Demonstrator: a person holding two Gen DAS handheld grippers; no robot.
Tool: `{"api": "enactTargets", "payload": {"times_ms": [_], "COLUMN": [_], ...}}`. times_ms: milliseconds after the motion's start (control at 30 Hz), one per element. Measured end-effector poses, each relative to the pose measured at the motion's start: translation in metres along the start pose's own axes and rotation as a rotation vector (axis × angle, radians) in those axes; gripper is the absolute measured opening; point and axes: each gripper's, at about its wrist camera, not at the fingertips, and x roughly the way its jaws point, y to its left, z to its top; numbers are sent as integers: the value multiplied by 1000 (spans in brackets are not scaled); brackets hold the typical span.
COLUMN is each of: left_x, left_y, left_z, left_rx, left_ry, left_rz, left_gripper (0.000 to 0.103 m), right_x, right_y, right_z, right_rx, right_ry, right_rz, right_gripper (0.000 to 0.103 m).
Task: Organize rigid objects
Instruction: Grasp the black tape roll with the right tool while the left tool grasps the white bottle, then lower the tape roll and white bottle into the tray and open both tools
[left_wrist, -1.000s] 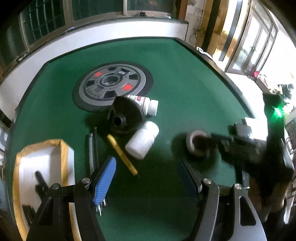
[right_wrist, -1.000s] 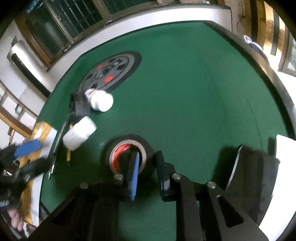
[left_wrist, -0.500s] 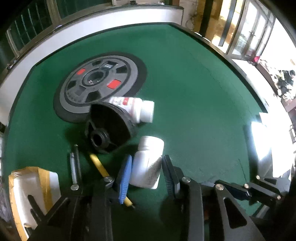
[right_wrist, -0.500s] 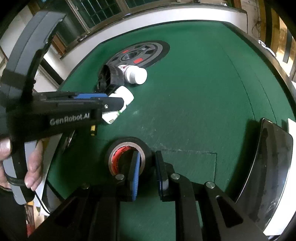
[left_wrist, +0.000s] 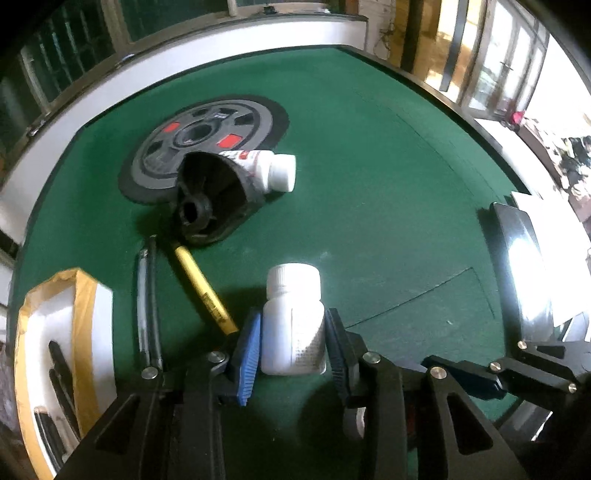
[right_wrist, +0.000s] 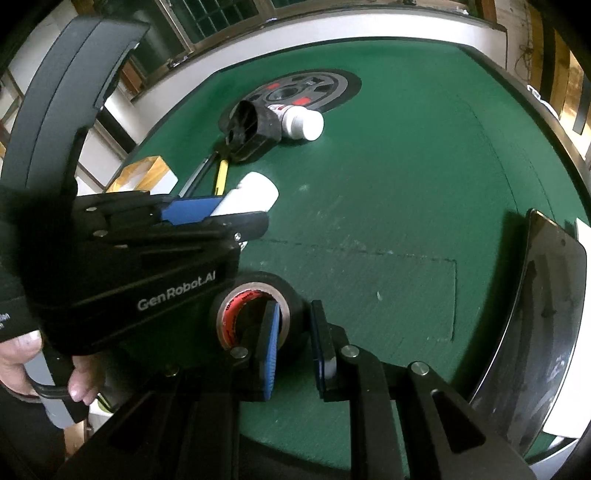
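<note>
Grip status at this moment was as follows. Left tongs (left_wrist: 291, 343) were closed on the white bottle (left_wrist: 292, 325), one blue pad on each side of its body; the bottle's long axis ran along the fingers, cap pointing to the far side, and it appeared to be carried just above the green worktop (left_wrist: 388, 184). Right tongs (right_wrist: 293, 343) were clamped narrow on the wall of the black tape roll (right_wrist: 258, 314), one finger inside the red-printed core and one outside. Both grippers sat close together at the near edge, the left one just left of the right. Relation governing the next move: the yellow-edged tray (left_wrist: 55, 325) lay at the near left, beside the left tongs, with the yellow pen (left_wrist: 205, 288) and a dark pen (left_wrist: 147, 302) between; the left hand was judged the nearer one for a deposit there. Farther off lay a second white bottle (left_wrist: 266, 171), a black reel (left_wrist: 214, 203) and a weight plate (left_wrist: 207, 136).
</note>
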Motion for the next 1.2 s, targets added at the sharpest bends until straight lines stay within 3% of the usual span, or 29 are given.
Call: {"api": "enactTargets", "payload": {"times_ms": [267, 500, 800, 1200], "left_x": [-57, -99, -109, -121], "left_y": [5, 16, 33, 56], "left_z": [-32, -58, -72, -82], "left_rx": [-76, -129, -171, -228], "left_ry": [-141, -180, -187, -203], "left_rz": [110, 189, 207, 222], "left_gripper": [35, 35, 35, 35], "right_x": [1, 3, 5, -18], "right_y": [8, 21, 44, 75], "right_z": [-2, -6, -7, 5], "right_rx": [-4, 5, -23, -55], "right_ry": [10, 27, 27, -61], "right_rz": [-27, -5, 11, 79], "right_gripper": [15, 15, 15, 15]}}
